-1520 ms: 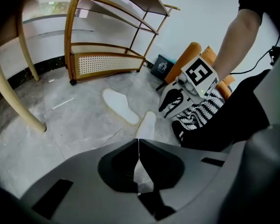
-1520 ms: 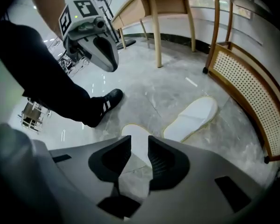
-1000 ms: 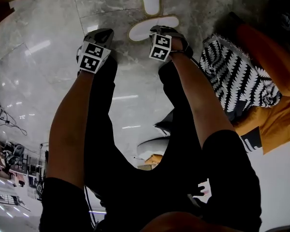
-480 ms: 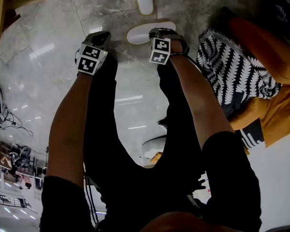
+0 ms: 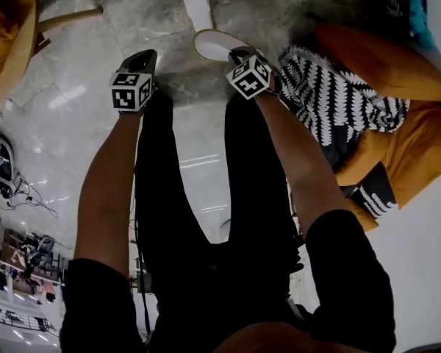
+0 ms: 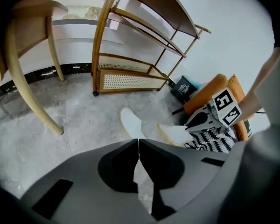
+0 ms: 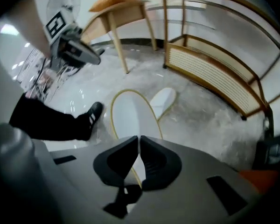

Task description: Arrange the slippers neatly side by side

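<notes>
Slippers: two white ones with pale yellow rims, near the 12 o'clock edge of the head view, their near ends close together and set at an angle to each other, not side by side
Nearer one: the held slipper (image 5: pixel 214 46) is at 12 o'clock from the person's legs (image 5: pixel 206 219), with one end caught in the right gripper; whether it is clear of the floor cannot be told
Farther one: the second slipper (image 5: pixel 197 2) lies on the grey marble floor (image 5: pixel 81 101), at 11 o'clock from the held slipper and just beside it, with no claw on it
Right claw: the right gripper (image 7: pixel 139 139) points steeply down, jaws closed onto the edge of the held slipper, whose yellow rim runs through the gap behind the pads
Left claw: the left gripper (image 6: pixel 138 141) hangs at 9 o'clock from the right gripper, apart from both slippers, jaws pressed together with nothing in them
Right-hand clutter: a black-and-white patterned cloth (image 5: pixel 338 101) lies at 3 o'clock, just beside the right gripper, draped over orange cushions (image 5: pixel 382 65)
Beyond the slippers: a wooden shelf rack (image 6: pixel 130 78) with a cane panel stands at 12 o'clock, with a dark box (image 6: pixel 183 88) at its right end
Left-hand clutter: a pale wooden chair leg (image 6: pixel 28 92) at 10 o'clock, and cables (image 5: pixel 15 190) at 8 o'clock
In the way: the person's black shoe (image 7: pixel 91 118) with white stripes is planted at 9 o'clock, near the held slipper
</notes>
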`<control>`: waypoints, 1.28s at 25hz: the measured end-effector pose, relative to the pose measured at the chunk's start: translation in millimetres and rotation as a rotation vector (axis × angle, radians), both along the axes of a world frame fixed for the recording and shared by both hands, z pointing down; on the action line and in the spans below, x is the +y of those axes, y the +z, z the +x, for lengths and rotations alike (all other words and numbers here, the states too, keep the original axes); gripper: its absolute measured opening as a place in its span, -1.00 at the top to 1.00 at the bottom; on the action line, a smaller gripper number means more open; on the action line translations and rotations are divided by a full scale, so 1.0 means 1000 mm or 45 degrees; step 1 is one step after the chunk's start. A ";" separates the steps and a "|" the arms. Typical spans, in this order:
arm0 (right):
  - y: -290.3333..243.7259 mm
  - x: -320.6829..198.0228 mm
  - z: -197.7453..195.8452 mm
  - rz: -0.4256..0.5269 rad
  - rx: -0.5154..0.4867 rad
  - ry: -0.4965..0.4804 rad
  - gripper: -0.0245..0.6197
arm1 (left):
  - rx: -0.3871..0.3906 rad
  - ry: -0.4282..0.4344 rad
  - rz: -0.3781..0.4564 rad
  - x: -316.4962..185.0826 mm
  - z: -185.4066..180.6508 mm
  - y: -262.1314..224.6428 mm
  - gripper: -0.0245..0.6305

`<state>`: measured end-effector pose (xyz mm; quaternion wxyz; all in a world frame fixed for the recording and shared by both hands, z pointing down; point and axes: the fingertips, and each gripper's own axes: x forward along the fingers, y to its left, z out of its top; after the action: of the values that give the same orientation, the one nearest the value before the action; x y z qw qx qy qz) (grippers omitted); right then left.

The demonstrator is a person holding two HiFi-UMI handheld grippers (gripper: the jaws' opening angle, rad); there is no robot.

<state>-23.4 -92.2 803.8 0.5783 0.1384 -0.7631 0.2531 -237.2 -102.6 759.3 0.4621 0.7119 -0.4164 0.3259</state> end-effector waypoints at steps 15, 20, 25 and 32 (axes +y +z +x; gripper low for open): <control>0.048 -0.124 0.019 -0.061 -0.206 1.377 0.80 | 0.040 0.125 0.042 -0.044 0.058 0.043 0.87; 0.092 -0.136 0.016 -0.093 -0.210 1.511 0.80 | 0.078 0.063 0.125 -0.074 0.052 0.061 0.87; 0.130 -0.146 0.017 -0.070 -0.160 1.467 0.79 | 0.056 0.043 0.148 -0.090 0.031 0.089 0.87; 0.166 -0.162 0.016 -0.060 -0.134 1.463 0.79 | 0.054 -0.081 0.109 -0.085 0.010 0.113 0.87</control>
<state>-7.0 -254.3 969.7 0.3123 0.5050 -0.5874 0.5500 -227.3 -188.1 872.1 0.4501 0.7242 -0.4425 0.2778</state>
